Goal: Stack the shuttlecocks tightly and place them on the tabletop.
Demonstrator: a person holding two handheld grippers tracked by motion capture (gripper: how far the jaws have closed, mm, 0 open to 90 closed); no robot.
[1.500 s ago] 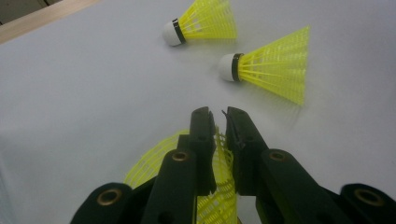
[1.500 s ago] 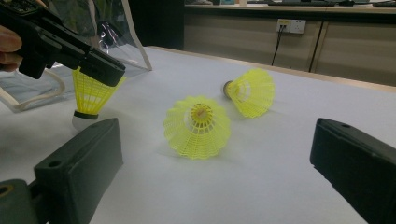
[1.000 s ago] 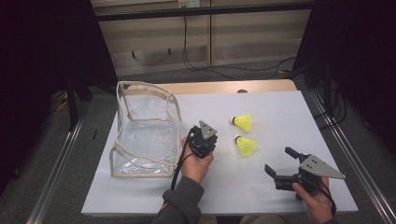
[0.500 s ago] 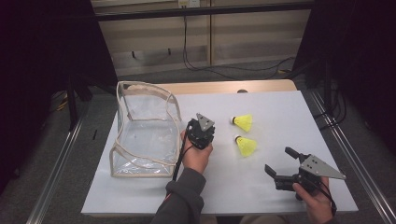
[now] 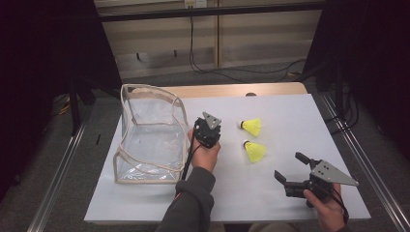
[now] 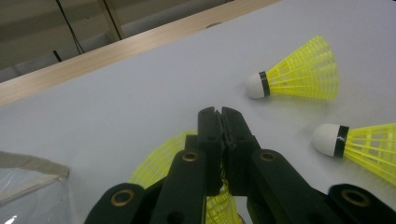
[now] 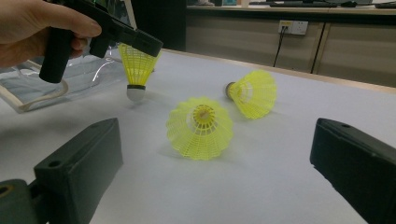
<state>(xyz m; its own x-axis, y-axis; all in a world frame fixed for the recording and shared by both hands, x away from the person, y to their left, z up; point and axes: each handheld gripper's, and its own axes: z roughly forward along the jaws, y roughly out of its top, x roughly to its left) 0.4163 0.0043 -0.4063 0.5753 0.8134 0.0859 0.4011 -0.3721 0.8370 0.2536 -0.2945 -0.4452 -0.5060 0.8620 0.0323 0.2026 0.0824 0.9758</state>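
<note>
My left gripper (image 5: 207, 131) hovers just right of a clear plastic bag (image 5: 145, 140), and its jaws are shut on the skirt of a yellow shuttlecock (image 7: 137, 70). That shuttlecock hangs cork down above the white table (image 5: 290, 111). The left gripper view shows the closed fingertips (image 6: 221, 112) with the yellow skirt (image 6: 161, 161) under them. Two more yellow shuttlecocks (image 5: 252, 126) (image 5: 255, 151) lie on their sides at mid-table, right of the left gripper. Near the front right edge, my right gripper (image 5: 289, 166) stands open and holds nothing, pointing at the nearer shuttlecock (image 7: 200, 127).
The bag's open top has a stiff beige rim (image 5: 150, 89) and takes up the table's left part. A wooden strip (image 5: 232, 90) runs along the far edge. Cables lie on the floor beyond the table.
The left gripper, still holding the shuttlecock, has shifted a little away from the person alongside the bag. The right gripper and the two lying shuttlecocks have stayed put.
</note>
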